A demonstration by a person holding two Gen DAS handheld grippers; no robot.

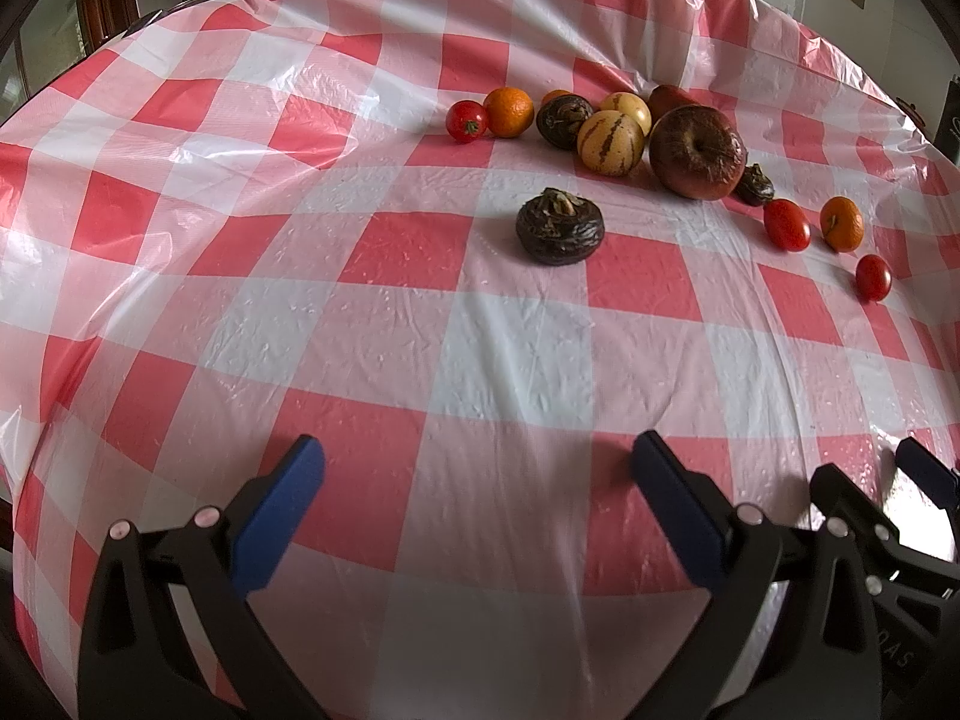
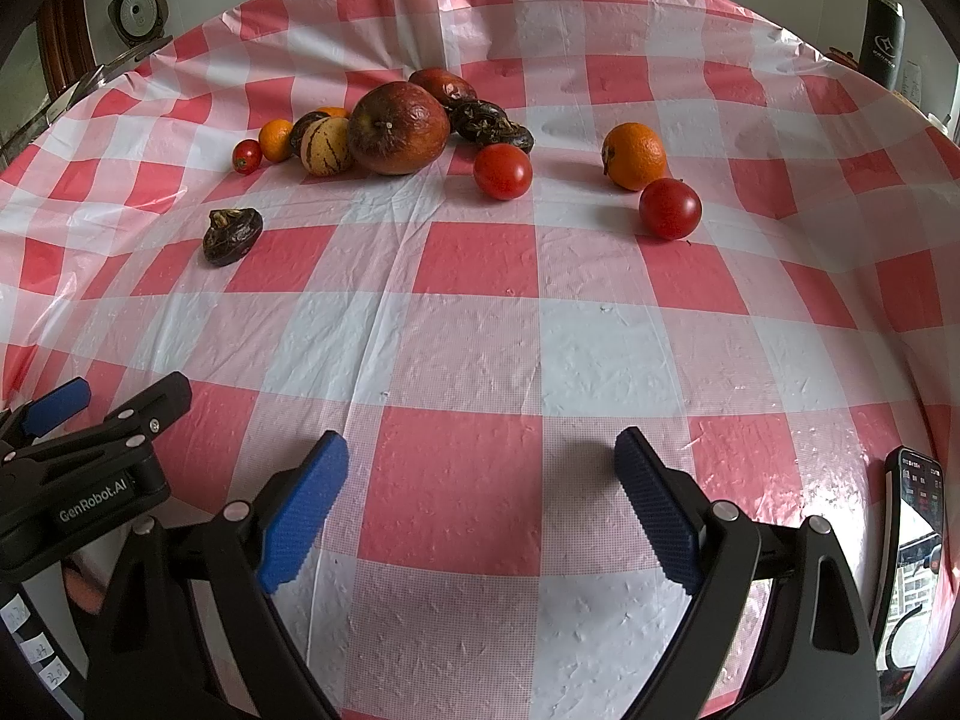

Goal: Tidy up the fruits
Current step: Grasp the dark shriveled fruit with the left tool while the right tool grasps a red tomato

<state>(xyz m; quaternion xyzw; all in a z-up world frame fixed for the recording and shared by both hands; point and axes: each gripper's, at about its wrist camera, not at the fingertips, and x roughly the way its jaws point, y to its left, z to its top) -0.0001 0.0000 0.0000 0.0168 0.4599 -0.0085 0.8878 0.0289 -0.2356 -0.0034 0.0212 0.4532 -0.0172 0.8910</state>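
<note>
Two hand-held grippers hover low over the near edge of a table draped in a red-and-white checked plastic cloth, both with their blue-padded fingers spread wide apart and gripping nothing. The left hand-held gripper and the right hand-held gripper sit side by side, each visible at the margin of the other's view.

The fruit lies toward the far side of the table. A large wrinkled red apple anchors a tight cluster, with a striped yellow melon touching its left flank, a second striped melon and another dark red fruit just behind, and dark shrivelled fruits pressed against its right. At the cluster's left end a small orange sits just beside a small tomato.

To the right of the pile, apart from it, lie a tomato, a larger orange and another tomato, the last two nearly touching.

One dark shrivelled fruit sits alone, nearer the grippers than the rest, on the left half of the table.

A phone lies at the table's near right corner, screen lit. A black flask stands beyond the far right edge.
</note>
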